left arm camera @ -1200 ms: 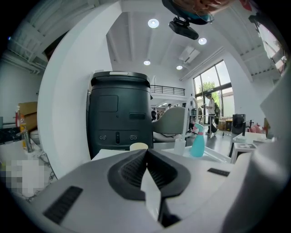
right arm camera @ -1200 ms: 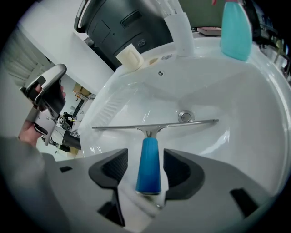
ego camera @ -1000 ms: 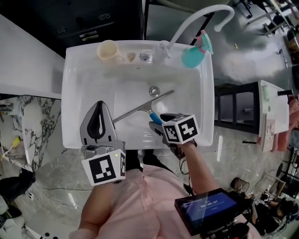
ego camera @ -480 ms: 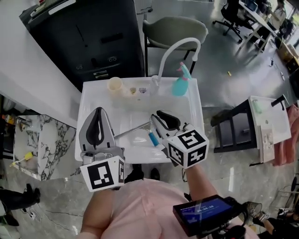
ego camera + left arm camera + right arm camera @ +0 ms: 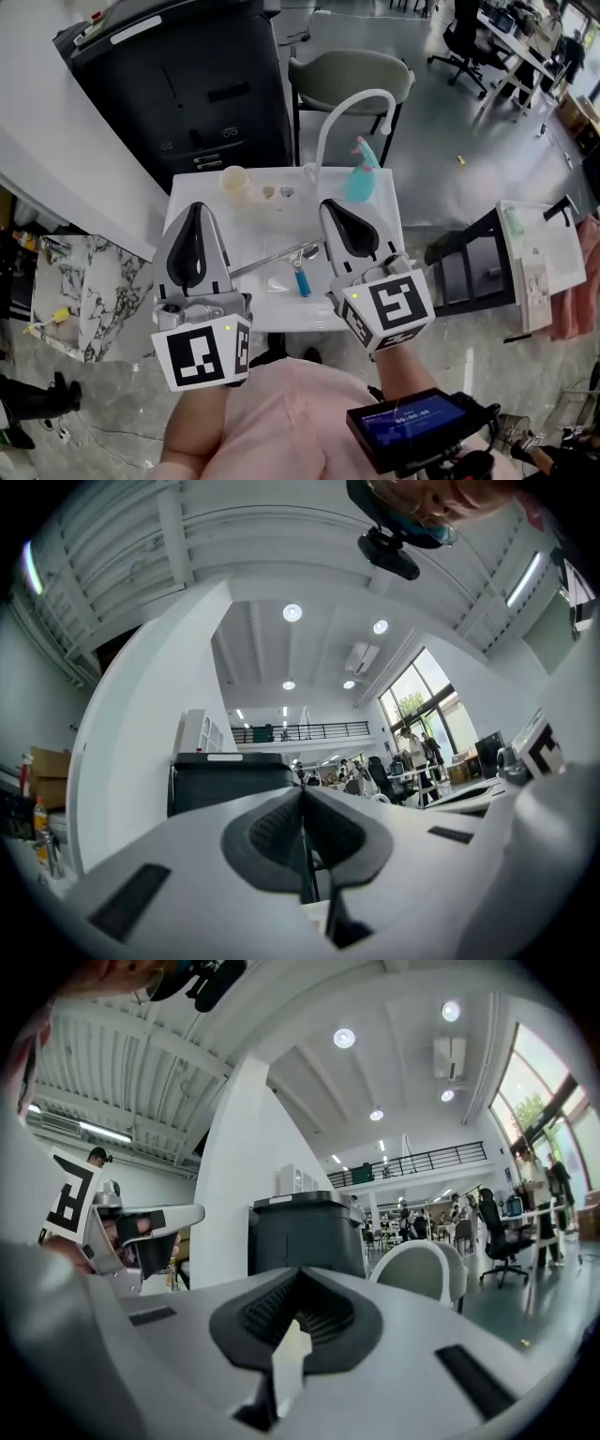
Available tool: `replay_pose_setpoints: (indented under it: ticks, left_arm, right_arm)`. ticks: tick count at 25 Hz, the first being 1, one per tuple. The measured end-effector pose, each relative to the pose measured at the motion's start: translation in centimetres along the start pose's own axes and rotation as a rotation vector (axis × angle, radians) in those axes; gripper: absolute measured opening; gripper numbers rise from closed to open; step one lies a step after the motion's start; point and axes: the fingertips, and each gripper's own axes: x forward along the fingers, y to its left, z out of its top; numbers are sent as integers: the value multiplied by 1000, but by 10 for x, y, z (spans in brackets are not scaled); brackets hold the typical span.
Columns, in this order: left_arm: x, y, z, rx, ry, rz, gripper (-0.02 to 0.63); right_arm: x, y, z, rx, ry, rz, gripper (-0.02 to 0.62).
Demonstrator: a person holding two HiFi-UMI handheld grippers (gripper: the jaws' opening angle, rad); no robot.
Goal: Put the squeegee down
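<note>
White rectangular sink (image 5: 281,315): slim metal squeegee (image 5: 281,255), blue handle, inside.

**Legible markings: none confirmed.**
The left cube (image 5: 202,354) on the left gripper (image 5: 194,208) and the right cube (image 5: 394,309) on the right gripper (image 5: 330,204) carry black-and-white square code patterns, not lettering. The small screen (image 5: 412,424) at the lower edge of the head view shows a row of light characters, too blurred to read. A white strip (image 5: 136,26) on the black cabinet (image 5: 216,94) is too small to read.
</note>
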Motion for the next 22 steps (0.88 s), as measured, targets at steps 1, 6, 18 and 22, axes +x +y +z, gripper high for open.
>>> replay_pose_setpoints:
  ticks: [1,6,18,22]
  left_arm:
    - [0,-1,-2,-1,5,0,9]
    - [3,-4,-10,-1,28,-3,9]
    - [3,-11,-18,2,40,-17,9]
    - [1,-11,-19,4,41,-20,9]
  right_arm:
    - [0,-1,0,0,-1,-4,0]
    - [1,-5,-4,6,5,-5,0]
    - [-2,-12,-3,-3,-18,-27,-3]
    - [-2,-9,-5,0,-17,-26,-3]
